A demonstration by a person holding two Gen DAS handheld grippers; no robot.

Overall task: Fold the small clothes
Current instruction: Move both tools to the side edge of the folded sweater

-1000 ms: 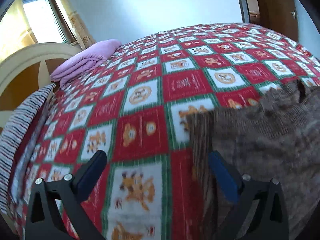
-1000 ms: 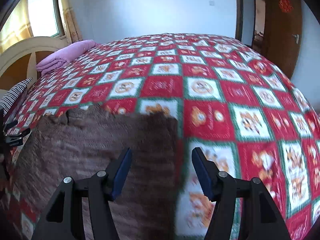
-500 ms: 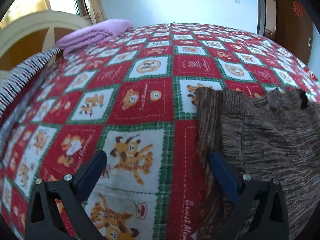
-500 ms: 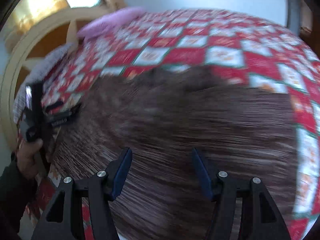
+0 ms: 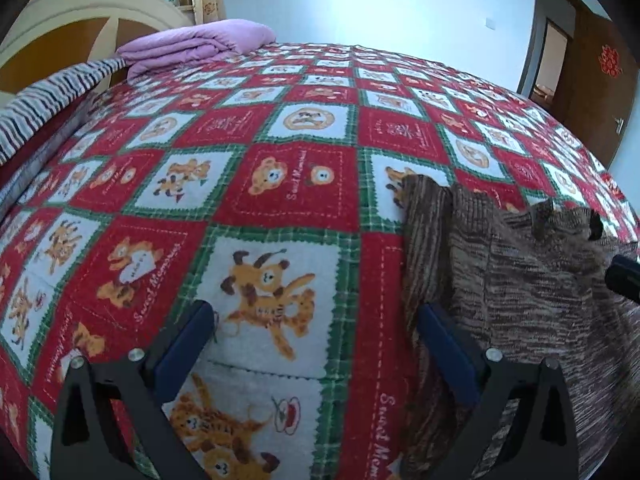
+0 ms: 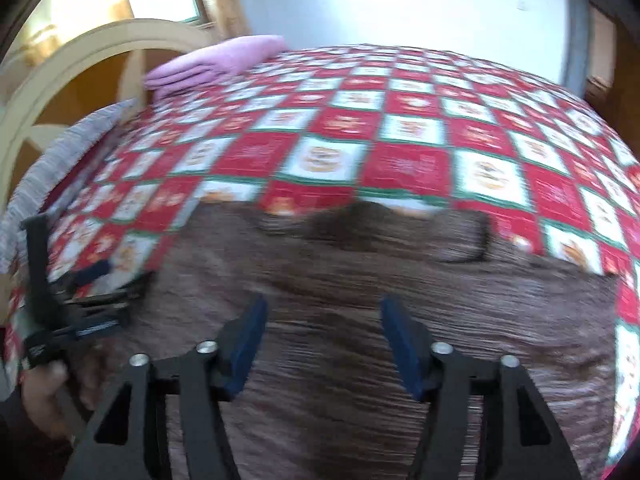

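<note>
Bedroom: quilted bed point(image 5: 304, 184), headboard point(image 5: 80, 8)

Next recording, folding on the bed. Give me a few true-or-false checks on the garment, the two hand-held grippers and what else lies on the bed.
1. A brown knit garment lies spread on the red checked bedspread. True.
2. The left hand-held gripper is clamped shut on the garment. False: its jaws stand wide apart, only one finger at the garment's edge.
3. A folded purple blanket lies at the far end of the bed. True.
4. The right hand-held gripper is over bare bedspread. False: it is above the garment, jaws closing, nothing pinched yet.
5. The garment is already folded into a small stack. False: it lies mostly spread.
</note>
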